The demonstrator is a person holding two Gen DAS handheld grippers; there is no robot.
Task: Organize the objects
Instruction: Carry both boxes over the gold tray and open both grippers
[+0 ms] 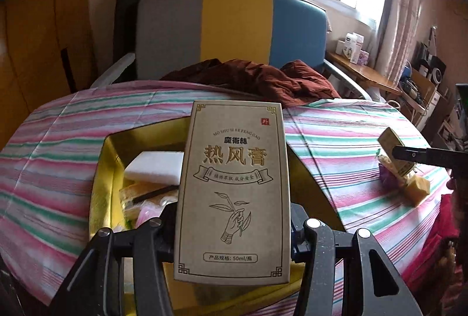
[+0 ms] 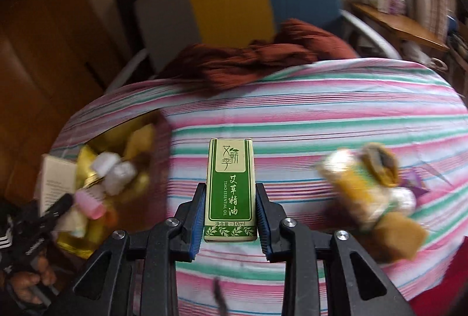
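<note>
Left gripper (image 1: 234,228) clamps a flat kraft carton (image 1: 234,190); right gripper (image 2: 229,216), a glossy green box (image 2: 230,190).

The left gripper (image 1: 234,231) tilts downward, its jaws clamped on the sides of a tall tan carton (image 1: 234,187). The right gripper (image 2: 230,216) also angles down, its blue pads (image 2: 196,216) pressed against a small green box (image 2: 230,187). A hand (image 2: 26,283) grips the left gripper's handle.

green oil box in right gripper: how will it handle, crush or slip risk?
Green box is thin printed card, so probably light and crushable. The right gripper pinches only its lower sides, so it may pivot. Its glossy faces could slip.
</note>
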